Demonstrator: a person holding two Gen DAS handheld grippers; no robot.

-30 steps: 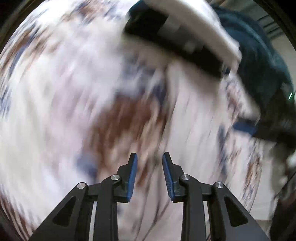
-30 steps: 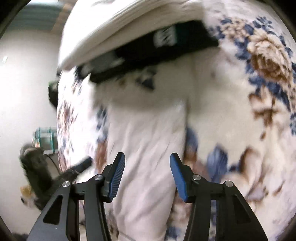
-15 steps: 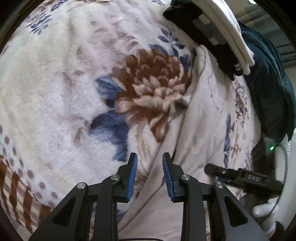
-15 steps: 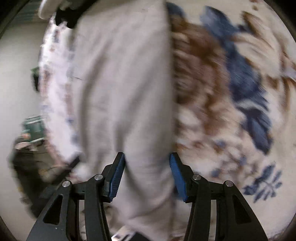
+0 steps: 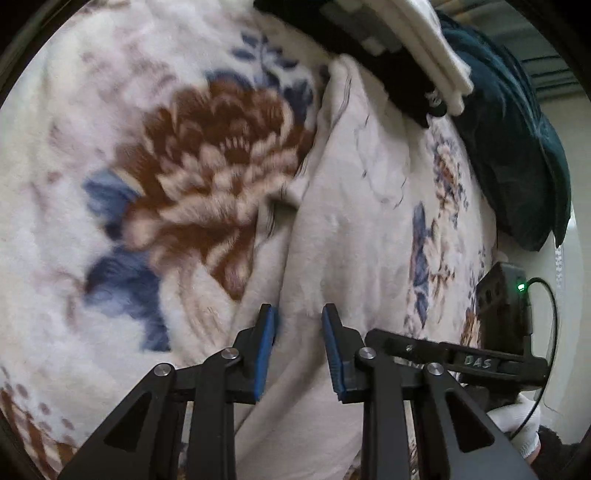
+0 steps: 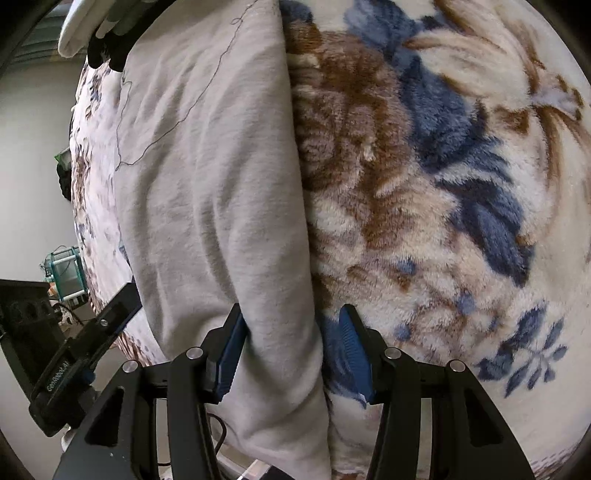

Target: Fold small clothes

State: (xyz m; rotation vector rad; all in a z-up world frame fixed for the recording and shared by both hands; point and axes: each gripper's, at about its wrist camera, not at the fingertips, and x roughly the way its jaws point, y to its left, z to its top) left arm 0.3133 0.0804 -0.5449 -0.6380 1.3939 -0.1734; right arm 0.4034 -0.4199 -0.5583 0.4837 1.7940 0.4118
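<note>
A pale beige garment lies lengthwise on a floral fleece blanket. My left gripper hovers just over the garment's left edge. Its jaws are narrow and closing, with cloth below the gap and the pads not pressing on it. In the right wrist view the same garment runs up the left half. My right gripper straddles its right edge. The jaws stand half open, the left pad against the cloth, the right pad over the blanket.
A stack of folded black and white clothes lies past the garment's far end, also visible as the stack in the right wrist view. A dark teal bundle sits to its right. A white-gloved hand is at the lower right.
The right gripper dropped from near the stack onto the garment's near end, then held still. The left gripper slid right, over the garment's left edge, and its jaws narrowed slightly.
</note>
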